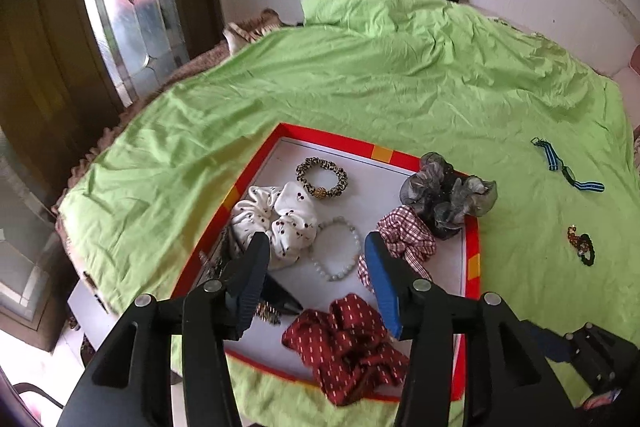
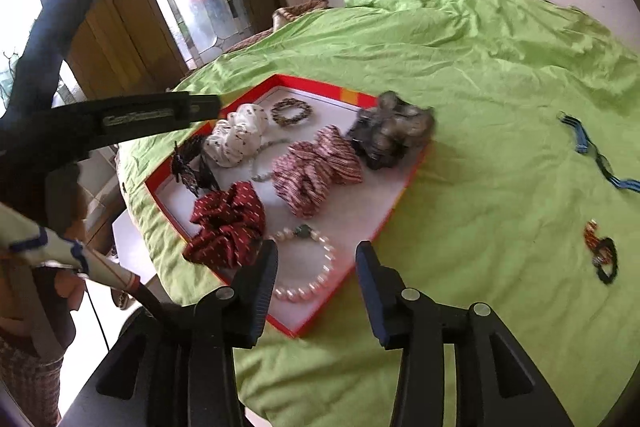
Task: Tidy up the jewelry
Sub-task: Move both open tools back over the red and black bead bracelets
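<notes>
Two grippers hang over a shallow white tray with a red and orange rim on a wrinkly green bed sheet. The left gripper has its jaws spread apart, and nothing is between them. The right gripper is spread apart too, above a round bracelet of pink pearl beads, and does not touch it.

Four fabric scrunchies sit in the tray: a white one with dark dots, a red and white checked one, a dark red dotted one and a grey see-through one. There are three bracelets: the pearl one, a pale bead one and a leopard-spotted one. One black hair clip lies there too.

Out on the sheet lie two things: a blue striped band and a small dark beaded piece.
</notes>
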Demonstrator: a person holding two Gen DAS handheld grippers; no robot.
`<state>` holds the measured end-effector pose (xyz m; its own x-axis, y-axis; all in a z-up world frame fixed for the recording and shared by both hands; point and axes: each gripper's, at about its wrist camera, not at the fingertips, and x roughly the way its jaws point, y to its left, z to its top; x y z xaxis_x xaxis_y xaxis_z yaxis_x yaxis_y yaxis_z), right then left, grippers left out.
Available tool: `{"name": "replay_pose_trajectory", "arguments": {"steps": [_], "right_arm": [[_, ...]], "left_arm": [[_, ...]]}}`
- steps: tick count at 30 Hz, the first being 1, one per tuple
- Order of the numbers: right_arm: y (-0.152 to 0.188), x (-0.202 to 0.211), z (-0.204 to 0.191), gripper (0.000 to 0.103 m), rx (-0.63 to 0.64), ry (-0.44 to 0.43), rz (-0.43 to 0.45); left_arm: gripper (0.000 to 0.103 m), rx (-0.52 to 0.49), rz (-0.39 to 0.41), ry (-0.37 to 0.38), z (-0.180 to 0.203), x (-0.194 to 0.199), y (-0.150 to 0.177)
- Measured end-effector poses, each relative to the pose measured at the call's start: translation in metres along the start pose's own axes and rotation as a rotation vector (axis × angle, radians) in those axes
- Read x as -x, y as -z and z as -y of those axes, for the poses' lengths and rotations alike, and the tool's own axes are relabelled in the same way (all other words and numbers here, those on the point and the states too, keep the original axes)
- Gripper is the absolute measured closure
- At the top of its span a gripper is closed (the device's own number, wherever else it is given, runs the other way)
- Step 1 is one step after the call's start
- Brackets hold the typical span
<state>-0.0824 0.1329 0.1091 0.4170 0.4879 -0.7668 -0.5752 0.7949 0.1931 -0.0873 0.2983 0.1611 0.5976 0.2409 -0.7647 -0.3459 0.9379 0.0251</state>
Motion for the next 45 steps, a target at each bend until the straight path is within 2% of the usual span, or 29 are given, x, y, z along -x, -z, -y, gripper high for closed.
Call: {"name": "replay_pose_trajectory", "arguments": {"steps": [2,12,18,30,45], "right_arm": [[0.006,0.007,0.009,0.058,-0.023,0.009,0.0],[0.037,0.042,0.054,0.058,-0.136,0.061,0.017],[0.057,0.064,0.075,0.056,-0.2,0.085,0.038],[0.086,0.093,0.109,0.054,-0.281,0.126,0.076],[0.111,0.101,0.175,0.052,-0.425,0.167,0.084]], "left_arm": [[0.047,0.004,0.009,-0.004,0.003,0.008,0.006],[0.045,0.004,0.014,0.031,0.037,0.05,0.043],[0.043,-0.038,0.018,0.042,0.061,0.066,0.058],[0.043,-0.105,-0.002,0.051,0.096,0.075,0.072],[0.042,-0.175,-0.066,0.066,0.139,0.054,0.078]]}}
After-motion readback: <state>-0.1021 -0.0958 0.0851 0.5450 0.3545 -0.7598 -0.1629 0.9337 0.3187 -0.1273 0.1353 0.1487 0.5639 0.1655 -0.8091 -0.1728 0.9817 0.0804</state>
